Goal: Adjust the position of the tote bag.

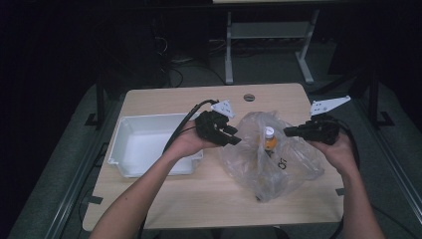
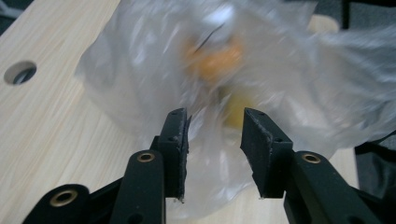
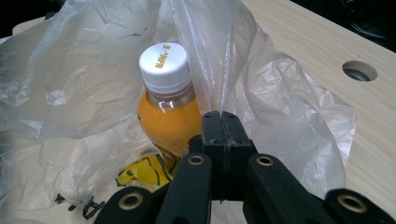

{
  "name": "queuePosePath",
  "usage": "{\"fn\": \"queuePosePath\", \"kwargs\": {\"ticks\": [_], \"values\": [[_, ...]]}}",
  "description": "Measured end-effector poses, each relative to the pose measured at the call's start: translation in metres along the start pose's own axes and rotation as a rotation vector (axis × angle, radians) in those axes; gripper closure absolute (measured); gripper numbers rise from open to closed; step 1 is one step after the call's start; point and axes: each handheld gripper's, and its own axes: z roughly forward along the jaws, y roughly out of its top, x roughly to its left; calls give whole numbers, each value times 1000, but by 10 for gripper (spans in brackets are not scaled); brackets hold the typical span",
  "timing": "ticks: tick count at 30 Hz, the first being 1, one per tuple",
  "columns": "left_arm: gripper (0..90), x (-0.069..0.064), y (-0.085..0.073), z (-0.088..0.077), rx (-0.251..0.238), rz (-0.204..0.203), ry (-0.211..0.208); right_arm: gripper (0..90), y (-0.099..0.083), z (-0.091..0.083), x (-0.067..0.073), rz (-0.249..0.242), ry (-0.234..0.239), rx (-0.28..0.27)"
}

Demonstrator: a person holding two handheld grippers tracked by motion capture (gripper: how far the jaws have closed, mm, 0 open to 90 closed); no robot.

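A crumpled clear plastic bag (image 1: 293, 164) lies on the wooden table (image 1: 164, 99), with an orange drink bottle (image 1: 269, 139) standing upright inside it. In the right gripper view the bottle (image 3: 168, 112) has a white cap, and a yellow wrapper lies at its foot. My right gripper (image 3: 222, 116) is shut on a fold of the bag (image 3: 280, 93), which rises taut from its tips. It comes at the bag from the right (image 1: 287, 131). My left gripper (image 1: 234, 135) hovers at the bag's left side, open. Its jaws (image 2: 215, 140) frame the blurred bag (image 2: 140, 70) without pressing on it.
A white plastic bin (image 1: 124, 124) sits on the left half of the table, under my left forearm. A round cable hole (image 1: 249, 96) is near the far edge. Beyond the table are a dark floor and a grey desk frame (image 1: 229, 50).
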Motion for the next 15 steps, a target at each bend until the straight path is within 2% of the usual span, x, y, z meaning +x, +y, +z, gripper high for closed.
{"fn": "queuePosePath", "kwargs": {"ticks": [5, 13, 15], "values": [[598, -11, 9, -2, -3, 41, -19, 899, 4, 0, 2, -8, 1, 6], [559, -22, 12, -5, -21, 45, -46, 899, 5, 6, 5, -11, -9, 23], [528, -25, 14, -5, -19, 61, -39, 899, 6, 7, 5, -10, -11, 24]]}}
